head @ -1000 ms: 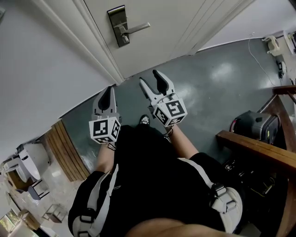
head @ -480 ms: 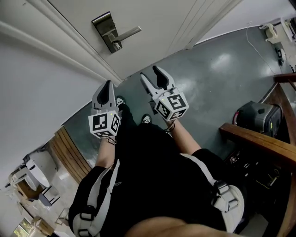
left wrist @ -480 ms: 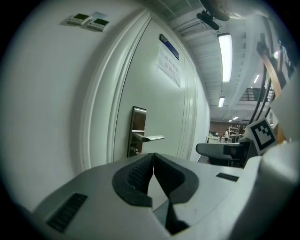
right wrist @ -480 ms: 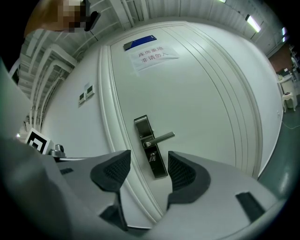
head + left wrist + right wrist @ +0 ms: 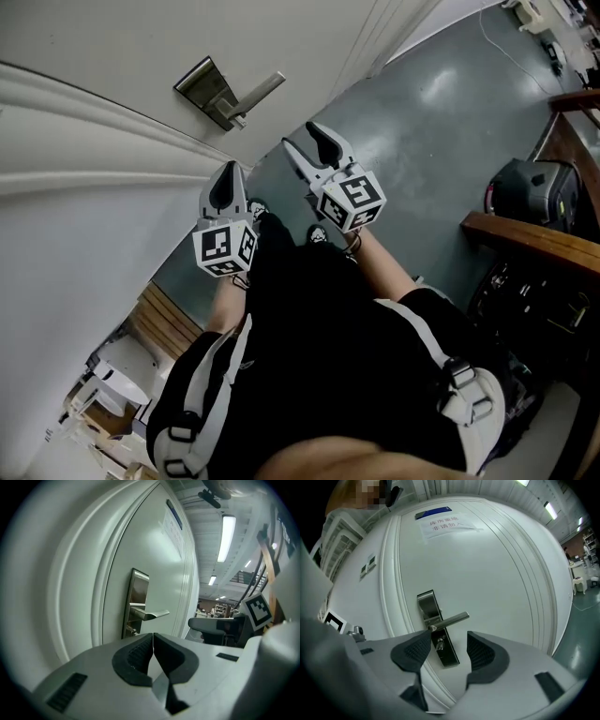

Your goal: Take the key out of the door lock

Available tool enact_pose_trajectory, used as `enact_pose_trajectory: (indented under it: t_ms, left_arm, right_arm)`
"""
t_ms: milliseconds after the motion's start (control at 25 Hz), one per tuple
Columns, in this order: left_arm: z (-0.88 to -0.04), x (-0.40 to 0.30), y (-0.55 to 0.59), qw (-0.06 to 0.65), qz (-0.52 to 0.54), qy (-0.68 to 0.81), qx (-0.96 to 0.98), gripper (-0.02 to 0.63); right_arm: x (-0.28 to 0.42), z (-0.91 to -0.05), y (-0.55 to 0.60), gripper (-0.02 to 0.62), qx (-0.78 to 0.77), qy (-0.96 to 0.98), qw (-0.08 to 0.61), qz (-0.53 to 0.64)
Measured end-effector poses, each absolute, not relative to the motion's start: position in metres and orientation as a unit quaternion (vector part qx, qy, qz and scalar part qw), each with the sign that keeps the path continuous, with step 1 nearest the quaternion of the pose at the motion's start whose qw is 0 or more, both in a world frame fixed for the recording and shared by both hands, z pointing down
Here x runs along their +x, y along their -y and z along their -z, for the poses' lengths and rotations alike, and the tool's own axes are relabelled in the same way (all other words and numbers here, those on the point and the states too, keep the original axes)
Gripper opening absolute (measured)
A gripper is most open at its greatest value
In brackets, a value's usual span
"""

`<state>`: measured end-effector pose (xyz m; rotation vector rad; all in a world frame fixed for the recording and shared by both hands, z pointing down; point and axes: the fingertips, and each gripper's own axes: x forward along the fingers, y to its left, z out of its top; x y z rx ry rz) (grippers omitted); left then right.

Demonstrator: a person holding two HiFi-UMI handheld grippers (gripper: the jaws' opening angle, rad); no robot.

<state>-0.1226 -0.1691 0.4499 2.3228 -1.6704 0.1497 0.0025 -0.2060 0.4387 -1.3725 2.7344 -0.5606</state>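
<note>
A steel lock plate (image 5: 435, 620) with a lever handle (image 5: 451, 619) sits on the white door (image 5: 497, 573). A small key (image 5: 439, 644) sticks out of the plate below the handle. My right gripper (image 5: 448, 640) points at the lock from a short way off. It is open, its jaws have just been closing slightly, and nothing is between them. In the head view it (image 5: 307, 142) hovers below the handle (image 5: 261, 91). My left gripper (image 5: 228, 184) is shut and empty beside it, near the door frame. In the left gripper view the lock plate (image 5: 136, 603) lies ahead of its jaws.
A paper notice (image 5: 446, 525) is stuck high on the door. The white door frame (image 5: 112, 159) runs at the left. On the grey floor (image 5: 422, 122) at the right are a dark case (image 5: 534, 192) and a wooden rail (image 5: 525, 239). My shoes (image 5: 317, 234) show below the grippers.
Both grippers have moved forward toward the door, and the lock now lies closer above them. The head view has swung left, bringing the door frame across the left side.
</note>
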Motion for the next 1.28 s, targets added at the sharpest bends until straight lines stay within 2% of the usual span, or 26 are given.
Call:
enact_pose_trajectory:
  t_ms: [280, 560, 920, 1280]
  left_arm:
    - [-0.478, -0.136, 0.199, 0.152, -0.085, 0.529, 0.831, 0.025]
    - [-0.506, -0.15, 0.194, 0.174, -0.104, 0.532, 0.822, 0.025]
    - [-0.515, -0.166, 0.192, 0.148, -0.117, 0.543, 0.818, 0.025]
    - [-0.522, -0.176, 0.187, 0.146, -0.104, 0.568, 0.803, 0.025]
  right_arm:
    - [-0.02, -0.468, 0.228, 0.244, -0.471, -0.851, 0.023, 0.231]
    - [-0.055, -0.495, 0.237, 0.238, -0.432, -0.844, 0.049, 0.314]
    - [-0.09, -0.515, 0.245, 0.216, -0.388, -0.843, 0.065, 0.366]
    - [-0.106, -0.524, 0.252, 0.196, -0.354, -0.805, 0.132, 0.457]
